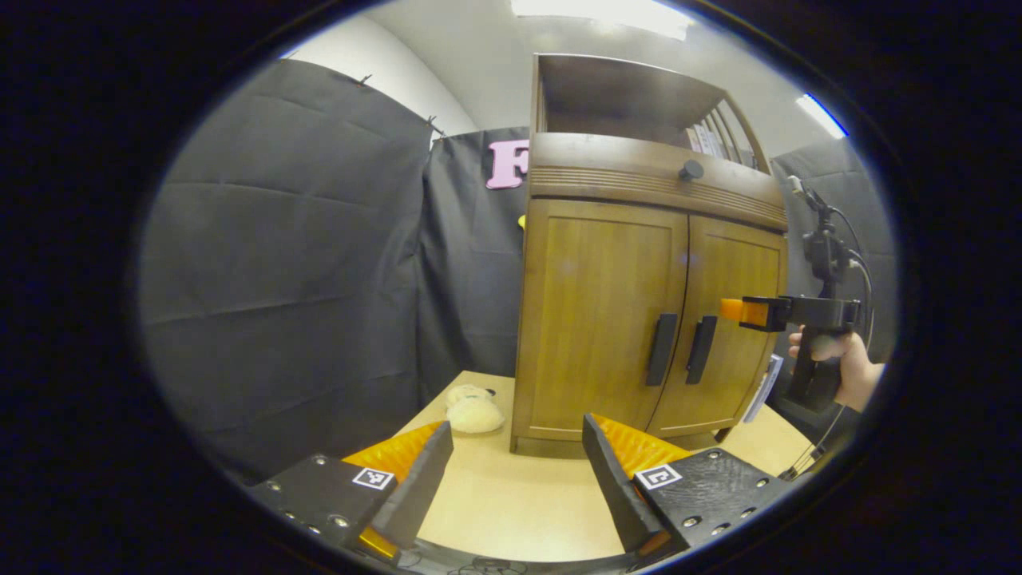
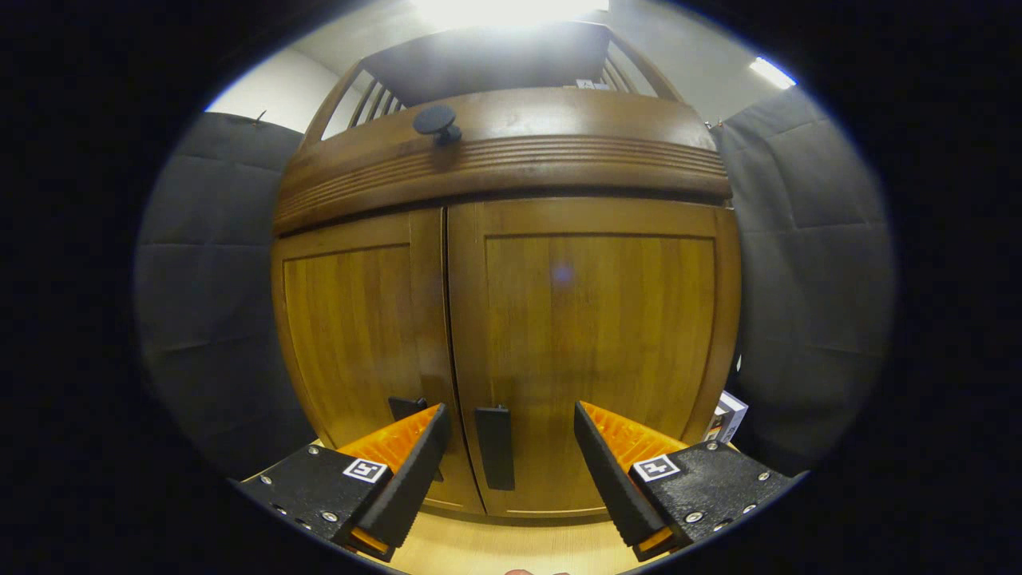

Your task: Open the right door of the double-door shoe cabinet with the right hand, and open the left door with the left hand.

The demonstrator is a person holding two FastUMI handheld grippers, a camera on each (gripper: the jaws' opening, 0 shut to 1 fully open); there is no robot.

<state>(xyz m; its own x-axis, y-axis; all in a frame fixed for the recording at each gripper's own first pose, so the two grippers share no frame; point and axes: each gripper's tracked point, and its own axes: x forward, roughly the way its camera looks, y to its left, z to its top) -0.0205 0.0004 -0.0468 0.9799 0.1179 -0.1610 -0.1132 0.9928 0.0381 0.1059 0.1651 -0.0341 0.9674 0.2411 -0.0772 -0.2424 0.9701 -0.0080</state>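
The wooden shoe cabinet stands on a light table with both doors closed. In the left gripper view its left door and right door each carry a dark vertical handle, left handle and right handle. My left gripper is open, well in front of the cabinet and low. My right gripper, held by a hand, hovers near the right door. In the right gripper view my right gripper is open, with the right handle between its fingers; the left handle sits partly behind one finger.
A pale fluffy object lies on the table left of the cabinet. A small box stands at the cabinet's right side. A round dark knob sits on the drawer above the doors. Black cloth walls surround the booth.
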